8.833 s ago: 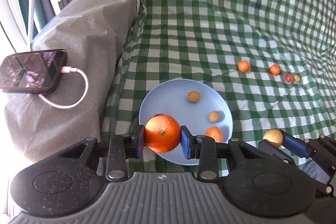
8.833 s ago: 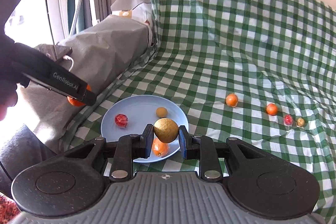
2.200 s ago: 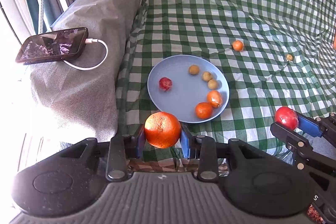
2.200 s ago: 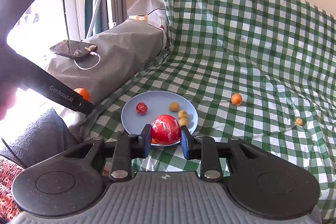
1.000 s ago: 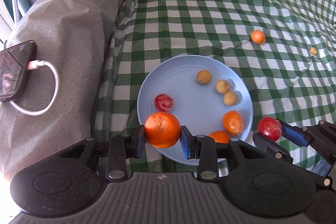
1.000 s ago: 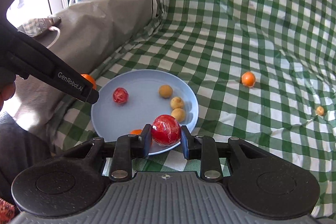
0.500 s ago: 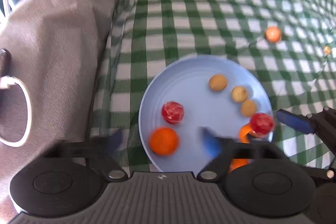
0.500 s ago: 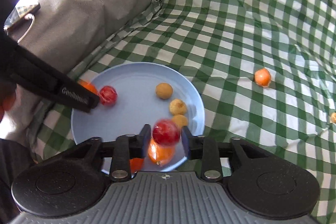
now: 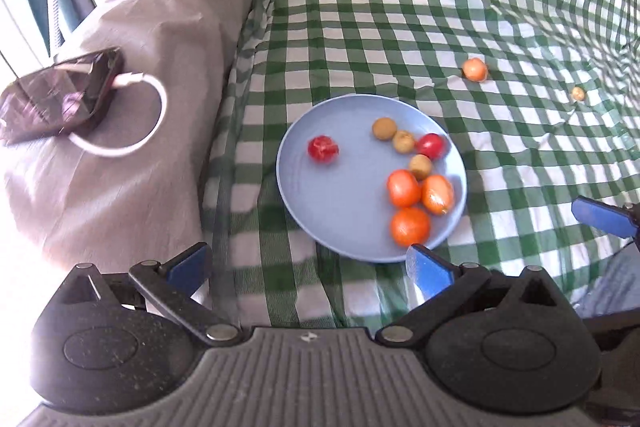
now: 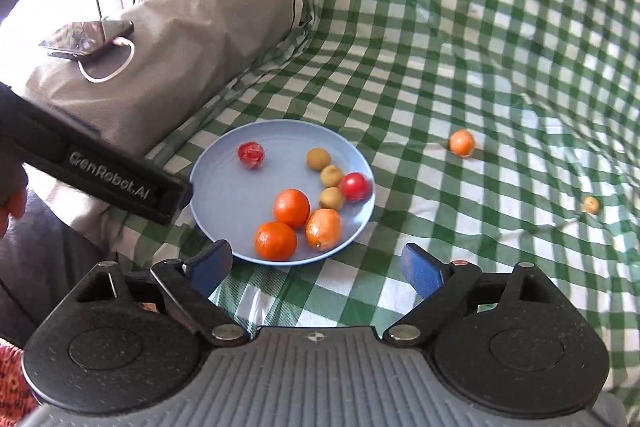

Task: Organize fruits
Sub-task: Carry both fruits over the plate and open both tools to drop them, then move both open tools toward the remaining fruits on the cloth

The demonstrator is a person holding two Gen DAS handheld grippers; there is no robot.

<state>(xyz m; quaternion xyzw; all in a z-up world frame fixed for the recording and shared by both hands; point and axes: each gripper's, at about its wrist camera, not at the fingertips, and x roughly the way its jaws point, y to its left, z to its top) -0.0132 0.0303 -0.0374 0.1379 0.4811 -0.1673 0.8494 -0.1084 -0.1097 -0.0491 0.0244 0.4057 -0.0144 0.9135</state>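
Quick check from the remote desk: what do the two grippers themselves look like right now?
Both are matte black plastic with a ribbed grey body, two round housings and silver pivot pins. The fingers carry blue pads. The left gripper bears white "GenRobot.AI" lettering on its side. No cables show on either.

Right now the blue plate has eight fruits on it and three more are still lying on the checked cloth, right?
Not quite. Only two fruits lie on the checked cloth: a small orange one and a tiny brownish one, as the right wrist view shows. The blue plate does hold eight.
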